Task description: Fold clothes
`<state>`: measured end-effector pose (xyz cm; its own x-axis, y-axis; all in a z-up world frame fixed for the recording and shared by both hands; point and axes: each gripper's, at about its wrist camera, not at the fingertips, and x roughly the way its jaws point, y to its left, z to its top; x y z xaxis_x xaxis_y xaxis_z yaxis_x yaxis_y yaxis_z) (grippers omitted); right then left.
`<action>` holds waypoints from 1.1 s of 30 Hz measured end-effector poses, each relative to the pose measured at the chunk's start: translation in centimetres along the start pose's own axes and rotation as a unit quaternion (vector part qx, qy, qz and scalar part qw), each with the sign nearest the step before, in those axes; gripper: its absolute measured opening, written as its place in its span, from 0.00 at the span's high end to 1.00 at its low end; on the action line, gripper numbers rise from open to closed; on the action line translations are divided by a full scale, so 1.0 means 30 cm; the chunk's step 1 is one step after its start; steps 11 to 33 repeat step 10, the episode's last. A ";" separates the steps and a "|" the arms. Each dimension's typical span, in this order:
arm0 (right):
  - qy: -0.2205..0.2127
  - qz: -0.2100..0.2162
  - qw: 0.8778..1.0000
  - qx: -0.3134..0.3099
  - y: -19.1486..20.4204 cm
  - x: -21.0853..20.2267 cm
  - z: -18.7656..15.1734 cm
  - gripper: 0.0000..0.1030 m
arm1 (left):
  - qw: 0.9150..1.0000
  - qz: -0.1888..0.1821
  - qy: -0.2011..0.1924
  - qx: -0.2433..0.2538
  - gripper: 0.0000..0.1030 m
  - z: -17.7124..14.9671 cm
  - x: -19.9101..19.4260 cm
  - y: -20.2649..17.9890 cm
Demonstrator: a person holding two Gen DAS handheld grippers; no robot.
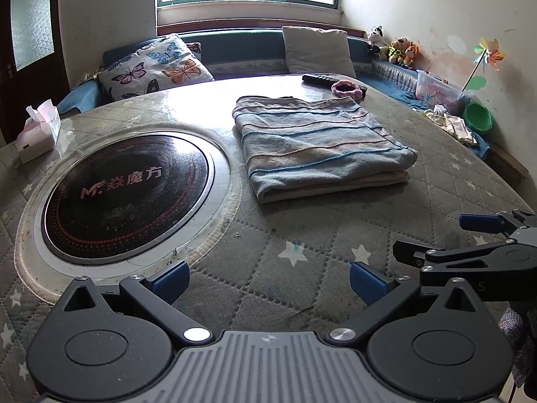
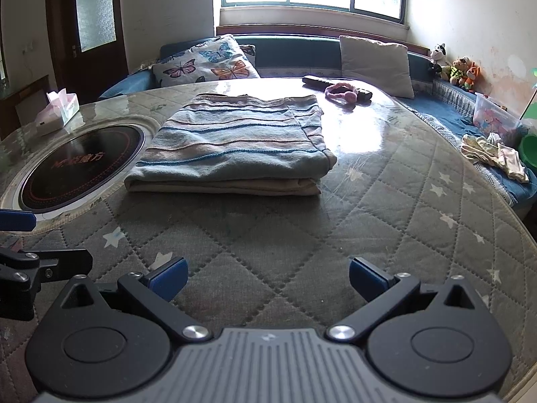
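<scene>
Your surface (image 1: 335, 235), under its quilted star-print cover, fills both views. At ten o'clock from the left gripper (image 1: 268, 280) sits the round black cooktop (image 1: 127, 194), let into the surface; its face reads "M." followed by "焱魔方" in pink. The striped garment (image 2: 231, 144) lies at twelve o'clock from the right gripper (image 2: 268, 277), already folded into a thick flat rectangle, its left edge just beside the cooktop rim. Both sets of jaws stand wide apart, holding nothing, hovering over bare cover well short of the garment.

The fold looks done, I'd judge, so the risk now is undoing it: if you grab only the top layer, the stack would peel open. Sliding it left would carry it onto the cooktop.

Smaller things sit further off: a tissue box (image 1: 37, 131) at nine o'clock, a remote (image 2: 335, 85) and a pink hairband (image 2: 339, 92) touching it at the far edge, loose pale clothes (image 2: 493, 156) on the bench at two o'clock. No writing on these is legible.
</scene>
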<state>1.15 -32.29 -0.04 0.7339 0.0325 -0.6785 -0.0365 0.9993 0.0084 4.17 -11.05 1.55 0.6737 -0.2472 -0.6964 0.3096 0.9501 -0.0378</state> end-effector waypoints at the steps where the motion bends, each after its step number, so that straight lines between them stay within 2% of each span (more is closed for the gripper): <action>1: 0.000 0.001 1.000 0.000 0.001 0.001 0.001 0.00 | 1.000 0.000 0.000 0.000 0.00 0.000 0.001 -0.001; 33: 0.004 0.003 1.000 0.001 0.004 0.018 0.005 0.00 | 1.000 -0.003 0.002 0.000 0.00 0.005 0.011 0.001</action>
